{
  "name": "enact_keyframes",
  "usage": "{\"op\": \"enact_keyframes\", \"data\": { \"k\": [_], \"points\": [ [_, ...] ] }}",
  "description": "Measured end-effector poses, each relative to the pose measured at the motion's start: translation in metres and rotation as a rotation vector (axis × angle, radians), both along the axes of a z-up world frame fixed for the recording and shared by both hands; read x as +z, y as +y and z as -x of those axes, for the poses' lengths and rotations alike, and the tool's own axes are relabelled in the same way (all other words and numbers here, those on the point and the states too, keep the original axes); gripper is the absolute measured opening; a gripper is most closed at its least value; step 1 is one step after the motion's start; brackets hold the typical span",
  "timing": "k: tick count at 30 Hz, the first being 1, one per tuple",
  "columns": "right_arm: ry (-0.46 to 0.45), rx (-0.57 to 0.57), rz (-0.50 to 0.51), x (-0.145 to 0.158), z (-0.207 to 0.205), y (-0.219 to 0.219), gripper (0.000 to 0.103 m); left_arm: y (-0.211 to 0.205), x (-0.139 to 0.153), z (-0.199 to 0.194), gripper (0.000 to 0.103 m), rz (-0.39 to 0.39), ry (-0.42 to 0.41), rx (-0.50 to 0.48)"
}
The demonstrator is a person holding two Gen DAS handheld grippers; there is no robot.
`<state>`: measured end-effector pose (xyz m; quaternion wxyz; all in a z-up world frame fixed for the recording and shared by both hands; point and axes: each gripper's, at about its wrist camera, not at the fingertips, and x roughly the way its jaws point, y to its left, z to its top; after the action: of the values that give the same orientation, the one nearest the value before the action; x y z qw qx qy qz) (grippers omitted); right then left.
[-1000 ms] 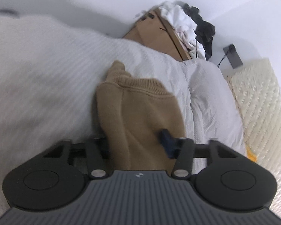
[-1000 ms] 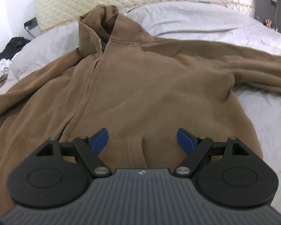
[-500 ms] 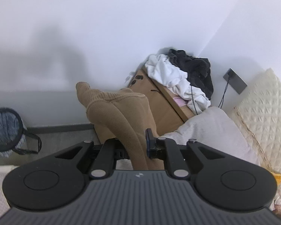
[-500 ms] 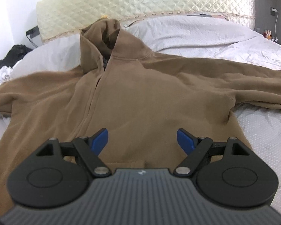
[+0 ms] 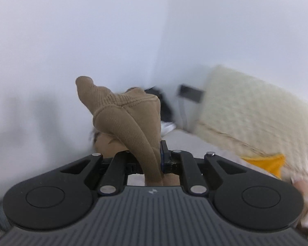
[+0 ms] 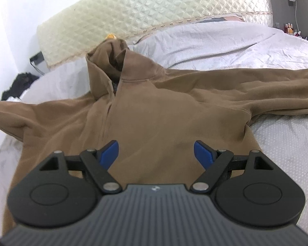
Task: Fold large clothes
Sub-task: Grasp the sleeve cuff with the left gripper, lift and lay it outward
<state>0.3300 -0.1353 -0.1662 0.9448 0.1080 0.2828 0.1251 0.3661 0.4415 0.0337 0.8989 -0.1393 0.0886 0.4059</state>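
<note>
A brown hoodie point(image 6: 154, 119) lies face up on the bed point(image 6: 236, 41), hood toward the headboard, one sleeve stretched out to the right. Its left sleeve point(image 6: 12, 112) rises off the bed toward the picture's left edge. In the left wrist view my left gripper point(image 5: 154, 160) is shut on that sleeve's ribbed cuff point(image 5: 123, 110), which sticks up in front of the white wall. My right gripper point(image 6: 156, 153) hovers open over the hoodie's chest, nothing between its blue pads.
A cream quilted headboard point(image 6: 154, 10) runs along the back. A pile of dark and white clothes point(image 6: 18, 84) lies in the left corner by a wall socket point(image 5: 191, 93). Something yellow point(image 5: 267, 162) sits by the headboard. Small bottles point(image 6: 289, 28) stand far right.
My left gripper closed on the sleeve cuff and lifted it high off the bed, swinging toward the wall. The sleeve now rises at the left in the right wrist view. The right gripper rose slightly.
</note>
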Motion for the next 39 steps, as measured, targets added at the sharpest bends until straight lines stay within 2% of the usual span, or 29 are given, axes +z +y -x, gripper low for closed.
{"op": "enact_keyframes", "data": {
  "k": [3, 6, 10, 14, 16, 19, 26, 29, 32, 34, 37, 39],
  "points": [
    [-0.041, 0.01, -0.022, 0.01, 0.012, -0.007, 0.082, -0.057, 0.025, -0.004, 0.014, -0.079, 0.01, -0.104],
    [-0.085, 0.014, -0.038, 0.022, 0.025, -0.015, 0.082, -0.12, 0.037, -0.01, 0.014, -0.191, 0.029, -0.181],
    [-0.116, 0.011, -0.056, 0.032, 0.047, -0.033, 0.082, -0.201, 0.043, -0.02, 0.014, -0.238, 0.045, -0.301],
    [-0.139, -0.017, -0.101, 0.04, 0.056, -0.055, 0.082, -0.278, 0.027, -0.026, 0.014, -0.246, 0.064, -0.421],
    [-0.134, -0.031, -0.172, 0.042, 0.057, -0.07, 0.082, -0.316, 0.011, -0.026, 0.014, -0.233, 0.075, -0.482],
    [-0.136, -0.047, -0.223, 0.043, 0.058, -0.085, 0.082, -0.37, -0.02, -0.028, 0.014, -0.228, 0.104, -0.568],
    [-0.138, -0.101, -0.323, 0.041, 0.064, -0.124, 0.084, -0.468, -0.125, -0.026, 0.015, -0.086, 0.201, -0.717],
    [-0.122, -0.133, -0.384, 0.037, 0.062, -0.144, 0.084, -0.49, -0.176, -0.021, 0.015, -0.053, 0.289, -0.759],
    [-0.105, -0.167, -0.439, 0.03, 0.059, -0.16, 0.084, -0.512, -0.214, -0.018, 0.015, -0.05, 0.374, -0.772],
    [-0.089, -0.181, -0.468, 0.027, 0.055, -0.167, 0.084, -0.518, -0.232, -0.016, 0.015, -0.068, 0.409, -0.779],
    [-0.088, -0.211, -0.495, 0.024, 0.053, -0.177, 0.084, -0.511, -0.243, -0.014, 0.015, -0.057, 0.427, -0.799],
    [-0.076, -0.217, -0.515, 0.021, 0.051, -0.182, 0.084, -0.509, -0.245, -0.013, 0.026, -0.02, 0.434, -0.812]
  ]
}}
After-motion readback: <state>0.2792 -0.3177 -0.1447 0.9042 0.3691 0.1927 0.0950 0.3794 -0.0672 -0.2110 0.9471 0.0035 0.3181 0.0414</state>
